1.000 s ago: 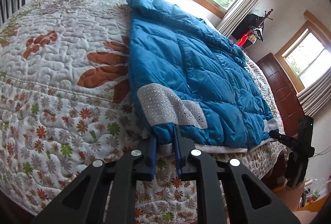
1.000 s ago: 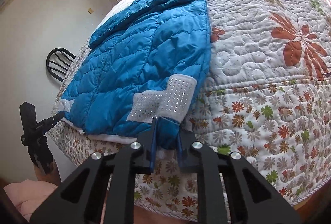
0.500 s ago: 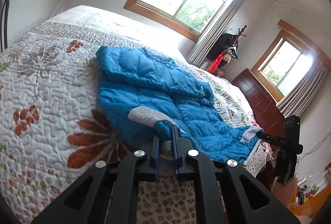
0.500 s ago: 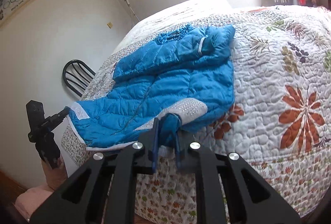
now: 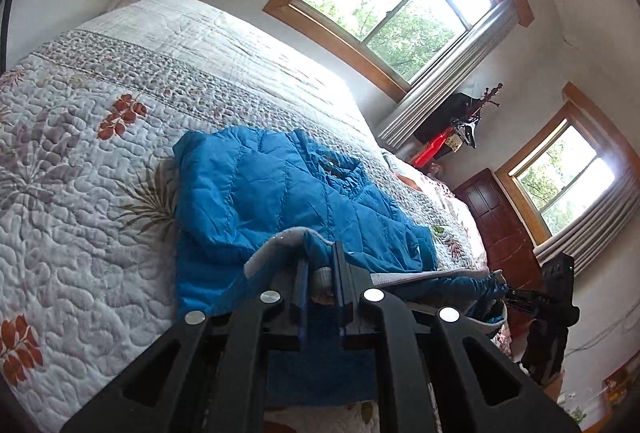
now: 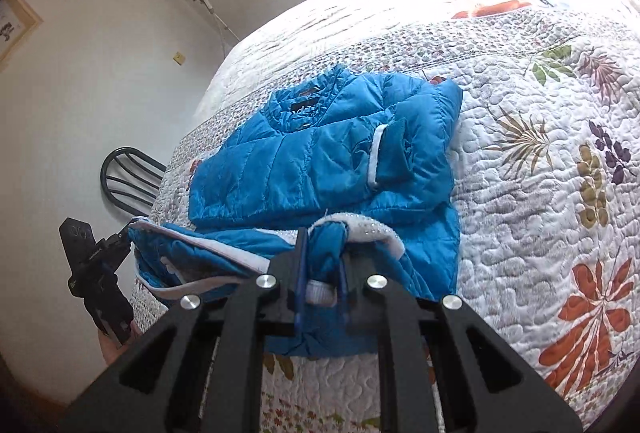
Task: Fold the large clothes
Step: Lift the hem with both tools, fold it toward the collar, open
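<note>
Black tongs [image 5: 320, 273], blue pads, silver screws.

Pretty clearly someone's bedroom I'm in: big bed [image 5: 100, 217] with a floral quilt, wood-framed windows [image 5: 396, 13] with curtains, a coat rack [image 5: 476, 113] in the corner, dark wooden door [image 5: 504, 233], framed picture [image 6: 16, 21] on the wall.

Blue jacket [image 6: 320, 161], floral white quilt [image 6: 540, 193].

both tongs, left [image 5: 320, 269] and right [image 6: 322, 253], level, side by side, each clamped tight on fabric
</note>
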`<state>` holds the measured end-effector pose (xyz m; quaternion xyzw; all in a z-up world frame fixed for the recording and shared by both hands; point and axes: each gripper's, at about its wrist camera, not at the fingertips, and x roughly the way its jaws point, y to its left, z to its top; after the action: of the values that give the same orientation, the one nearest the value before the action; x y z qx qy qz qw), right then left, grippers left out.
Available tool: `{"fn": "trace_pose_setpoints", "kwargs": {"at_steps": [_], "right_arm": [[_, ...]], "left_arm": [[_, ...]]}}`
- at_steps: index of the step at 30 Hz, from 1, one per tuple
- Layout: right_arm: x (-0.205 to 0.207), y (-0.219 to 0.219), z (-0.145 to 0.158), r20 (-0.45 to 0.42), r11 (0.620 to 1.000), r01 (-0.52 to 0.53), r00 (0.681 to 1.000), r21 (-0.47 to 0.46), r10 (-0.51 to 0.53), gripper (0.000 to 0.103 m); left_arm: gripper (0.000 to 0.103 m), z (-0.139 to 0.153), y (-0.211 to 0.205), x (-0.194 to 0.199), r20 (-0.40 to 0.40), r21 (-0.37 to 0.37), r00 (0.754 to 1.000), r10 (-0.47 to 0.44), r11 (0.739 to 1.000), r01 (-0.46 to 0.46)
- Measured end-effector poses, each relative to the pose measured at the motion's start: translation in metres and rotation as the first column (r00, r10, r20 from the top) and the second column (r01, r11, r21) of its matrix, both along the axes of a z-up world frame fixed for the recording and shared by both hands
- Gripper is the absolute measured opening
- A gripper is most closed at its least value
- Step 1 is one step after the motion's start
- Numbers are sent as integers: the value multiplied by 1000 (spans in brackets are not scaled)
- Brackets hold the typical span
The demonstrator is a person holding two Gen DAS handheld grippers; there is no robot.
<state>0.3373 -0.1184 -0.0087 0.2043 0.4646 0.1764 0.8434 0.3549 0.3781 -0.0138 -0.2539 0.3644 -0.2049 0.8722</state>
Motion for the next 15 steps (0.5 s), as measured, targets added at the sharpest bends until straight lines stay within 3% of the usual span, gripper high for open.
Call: {"fn": "trace_pose_setpoints", "kwargs": {"at_steps": [15], "right_arm": [[116, -9, -72, -202, 997, 67, 978, 35, -58, 12]], "left_arm": [[11, -71, -4, 117, -206, 34, 978, 38, 999, -31]]}}
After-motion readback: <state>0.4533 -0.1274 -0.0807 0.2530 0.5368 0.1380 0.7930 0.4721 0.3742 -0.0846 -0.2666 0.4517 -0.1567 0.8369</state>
